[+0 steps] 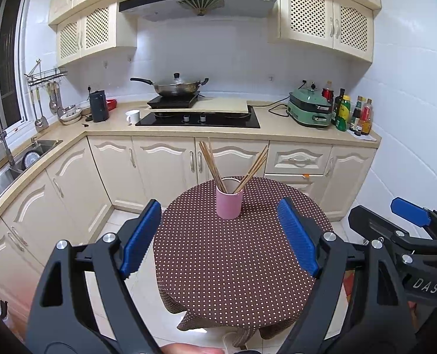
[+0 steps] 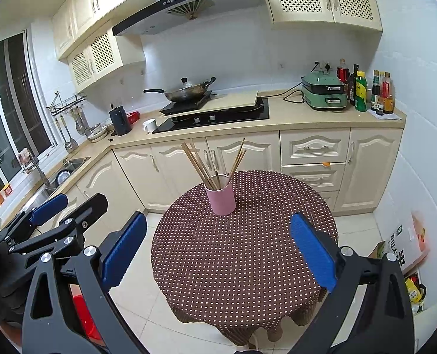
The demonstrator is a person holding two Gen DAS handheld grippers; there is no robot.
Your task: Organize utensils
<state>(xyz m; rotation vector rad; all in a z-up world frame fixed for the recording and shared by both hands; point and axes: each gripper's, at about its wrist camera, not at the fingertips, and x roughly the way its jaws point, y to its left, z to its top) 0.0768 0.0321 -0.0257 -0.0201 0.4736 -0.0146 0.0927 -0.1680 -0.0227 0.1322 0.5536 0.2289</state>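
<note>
Both tools hang back from the work, held above the near edge of a small round table [image 1: 233,265] draped in a brown cloth with white dots. The left gripper [image 1: 219,236] has its blue pads spread wide with nothing between them, and the right gripper [image 2: 218,250] is likewise splayed and empty; each also shows at the edge of the other's view, so they sit side by side and apart. The task's things are the wooden chopsticks [image 1: 215,165], which all stand in a pink cup [image 1: 229,202] on the far half of the table, well clear of both tools. They lean in two fans, a larger bunch to the left and a few sticks [image 2: 237,159] to the right, with their tips against the cup's rim. No loose utensil shows on the cloth in either view, so the sorting looks either finished or not yet begun; I cannot tell which from this alone. If work remains, the next move would be a forward reach toward the cup, with the jaws narrowed around one slim stick high on its shaft, while the other tool steadies the cup. The cup is light and top-heavy with the leaning sticks, so a sideways nudge could tip it.
</note>
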